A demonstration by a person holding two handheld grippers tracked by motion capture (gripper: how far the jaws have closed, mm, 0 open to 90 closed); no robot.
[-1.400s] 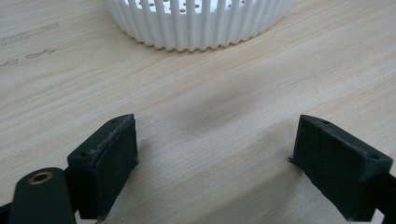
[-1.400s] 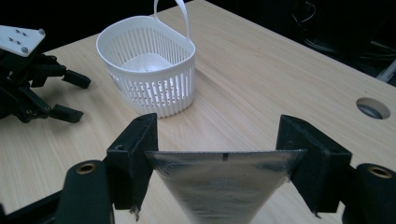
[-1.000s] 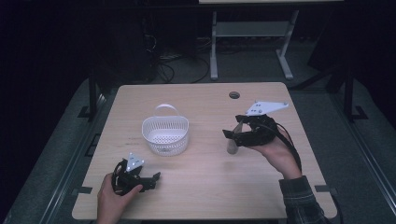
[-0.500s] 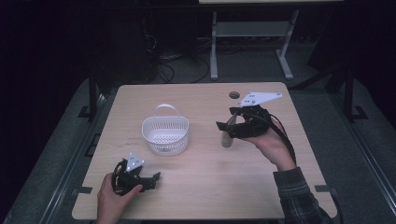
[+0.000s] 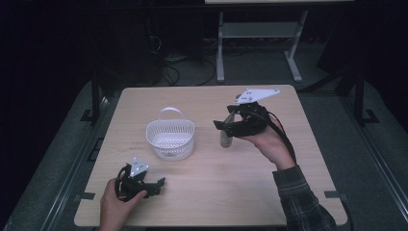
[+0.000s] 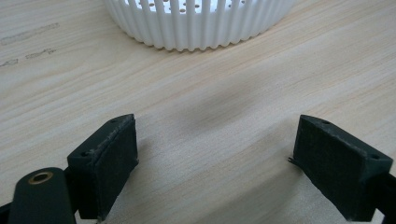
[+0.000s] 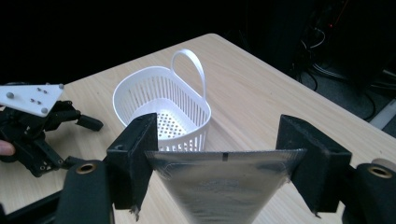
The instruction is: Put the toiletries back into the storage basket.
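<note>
My right gripper (image 5: pixel 223 124) is shut on the flat crimped end of a silver tube (image 5: pixel 224 138), which hangs below the jaws above the table's right half. In the right gripper view the tube (image 7: pixel 219 189) spans the gap between both pads and narrows downward. A white slotted basket (image 5: pixel 170 138) with a loop handle stands left of it, and from the right gripper its inside (image 7: pixel 161 109) looks bare. My left gripper (image 5: pixel 158 184) rests open on the table near the front left, nothing between its jaws, pointing at the basket's wall (image 6: pixel 201 23).
The wooden table (image 5: pixel 216 192) has bare room between the basket and the front edge. A small dark round spot sits at the far edge behind the right gripper. Dark floor, cables and a metal stand lie beyond the table.
The right gripper has risen with the tube and drifted a little toward the basket and the far edge. The left gripper has stayed where it was.
</note>
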